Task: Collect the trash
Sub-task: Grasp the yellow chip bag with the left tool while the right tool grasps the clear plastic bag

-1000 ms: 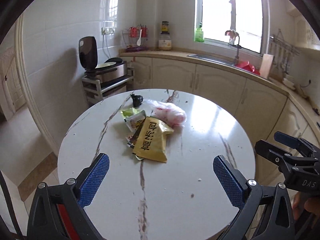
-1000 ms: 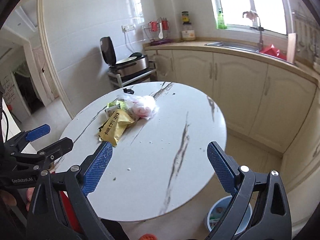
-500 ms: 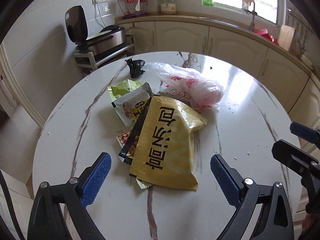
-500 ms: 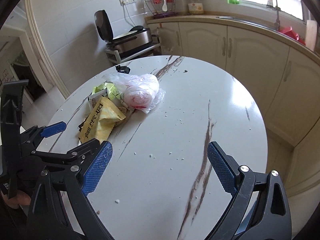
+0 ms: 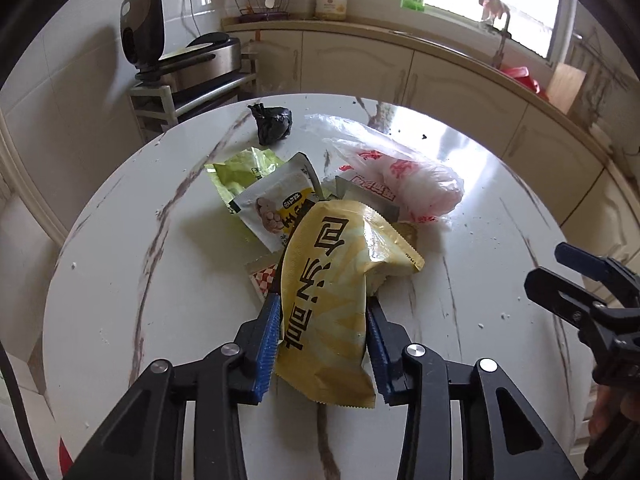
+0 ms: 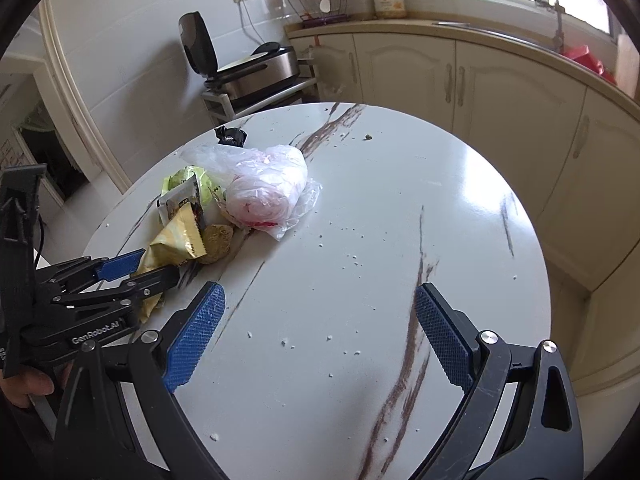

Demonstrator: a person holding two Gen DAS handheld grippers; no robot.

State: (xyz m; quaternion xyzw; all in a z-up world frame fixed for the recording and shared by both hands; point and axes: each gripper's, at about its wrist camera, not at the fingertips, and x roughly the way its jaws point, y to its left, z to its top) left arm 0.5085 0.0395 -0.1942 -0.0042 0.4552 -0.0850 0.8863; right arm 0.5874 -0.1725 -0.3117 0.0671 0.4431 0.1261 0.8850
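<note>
A pile of trash lies on the round white marble table (image 5: pixel 120 280). My left gripper (image 5: pixel 322 324) is shut on a yellow snack bag (image 5: pixel 336 280) at the pile's near end; the bag also shows in the right wrist view (image 6: pixel 176 240). Behind it lie a white nut packet (image 5: pixel 276 208), a green wrapper (image 5: pixel 240 168), a clear plastic bag with red print (image 5: pixel 404 180) and a small black bag (image 5: pixel 272 122). My right gripper (image 6: pixel 320 320) is open and empty over bare table, to the right of the pile. A brown crumbly lump (image 6: pixel 218 242) sits beside the yellow bag.
Crumbs are scattered over the table (image 6: pixel 360 208). Cream kitchen cabinets (image 6: pixel 460 80) and a counter with a sink curve behind. A metal rack with a cooker (image 5: pixel 200 68) stands beyond the table's far left edge. The right gripper shows at the left view's right edge (image 5: pixel 592 304).
My left gripper has moved forward to the pile and closed on the yellow snack bag. My right gripper has moved closer over the table and stays open.
</note>
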